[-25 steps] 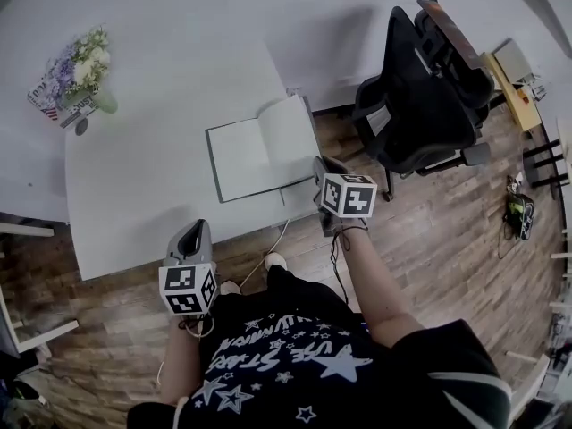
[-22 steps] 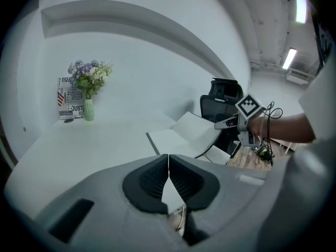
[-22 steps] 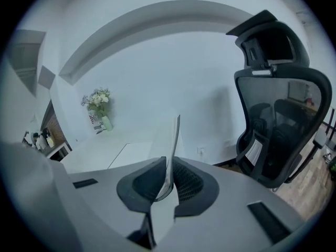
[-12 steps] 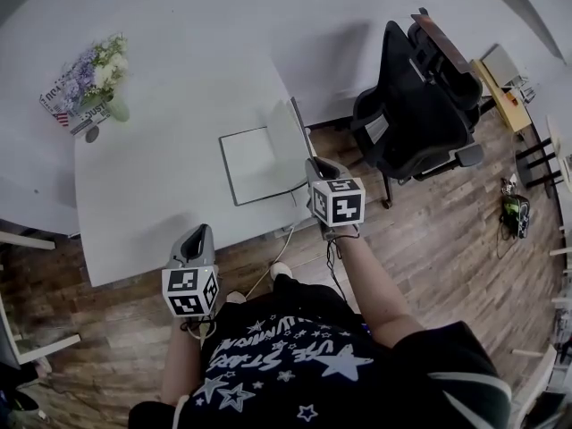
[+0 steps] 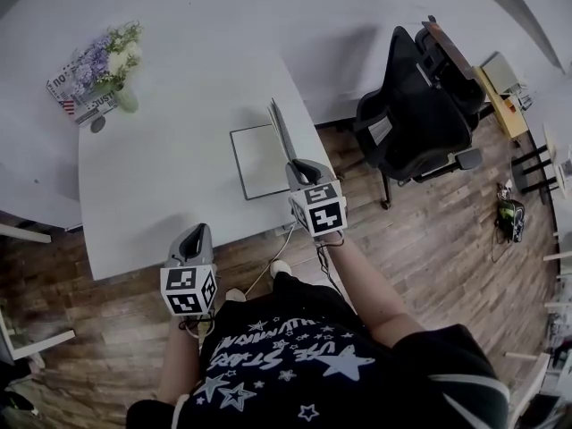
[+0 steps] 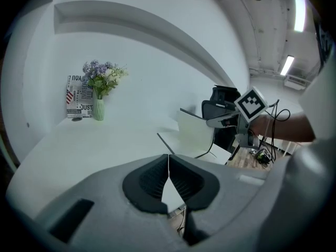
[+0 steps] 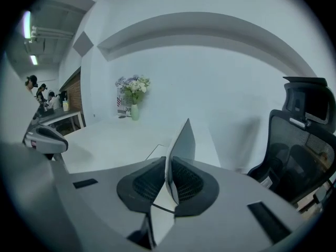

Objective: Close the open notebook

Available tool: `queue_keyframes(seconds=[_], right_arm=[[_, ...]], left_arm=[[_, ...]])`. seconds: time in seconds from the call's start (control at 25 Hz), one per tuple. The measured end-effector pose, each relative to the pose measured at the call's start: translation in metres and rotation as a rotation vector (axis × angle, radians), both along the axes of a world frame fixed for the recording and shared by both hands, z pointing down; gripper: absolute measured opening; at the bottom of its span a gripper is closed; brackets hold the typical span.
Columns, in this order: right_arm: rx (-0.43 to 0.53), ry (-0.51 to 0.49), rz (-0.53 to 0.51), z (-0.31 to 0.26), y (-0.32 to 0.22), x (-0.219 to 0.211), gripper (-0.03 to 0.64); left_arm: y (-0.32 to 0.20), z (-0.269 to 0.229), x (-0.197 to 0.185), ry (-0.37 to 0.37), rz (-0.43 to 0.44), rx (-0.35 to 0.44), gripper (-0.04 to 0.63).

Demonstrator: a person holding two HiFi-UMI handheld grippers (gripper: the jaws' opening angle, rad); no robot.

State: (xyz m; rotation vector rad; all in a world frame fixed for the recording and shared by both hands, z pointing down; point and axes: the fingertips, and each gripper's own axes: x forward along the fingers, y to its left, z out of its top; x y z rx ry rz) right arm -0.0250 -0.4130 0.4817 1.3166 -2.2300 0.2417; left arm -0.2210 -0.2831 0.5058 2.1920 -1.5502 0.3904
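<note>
The notebook [image 5: 259, 161] lies on the white table [image 5: 161, 177] with its left page flat. Its right half [image 5: 281, 129] stands nearly upright, edge-on to the head view. My right gripper [image 5: 300, 169] is shut on the lower edge of that raised half; in the right gripper view the cover [image 7: 181, 138] rises from between the jaws of my right gripper [image 7: 169, 180]. My left gripper [image 5: 192, 237] hovers at the table's front edge, apart from the notebook, shut with nothing in it. In the left gripper view my left gripper [image 6: 168, 168] faces the half-raised notebook [image 6: 195, 136].
A green vase of flowers [image 5: 113, 64] and a printed card [image 5: 73, 92] stand at the table's far left corner. A black office chair [image 5: 418, 105] stands on the wooden floor right of the table. A cable [image 5: 273, 244] hangs below the table's front edge.
The right half of the notebook has gone from lying open to standing upright, as my right gripper carried it left and up while rolling. My left gripper stays near the front edge.
</note>
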Motion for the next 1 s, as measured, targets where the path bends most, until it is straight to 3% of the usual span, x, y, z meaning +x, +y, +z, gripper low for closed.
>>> queue_keyframes(seconds=[0.28, 0.52, 1.0], right_arm=[[-0.01, 0.067, -0.095, 0.014, 0.01, -0.044, 0.043], [-0.015, 0.193, -0.179, 0.04, 0.015, -0.076, 0.044], [-0.062, 0.306, -0.203, 0.094, 0.017, -0.104, 0.051]], left_arm=[[0.009, 0.005, -0.021, 0.005, -0.025, -0.021, 0.021], [0.018, 0.017, -0.035, -0.004, -0.033, -0.058, 0.021], [0.031, 0.034, -0.059, -0.022, -0.038, -0.111, 0.021]])
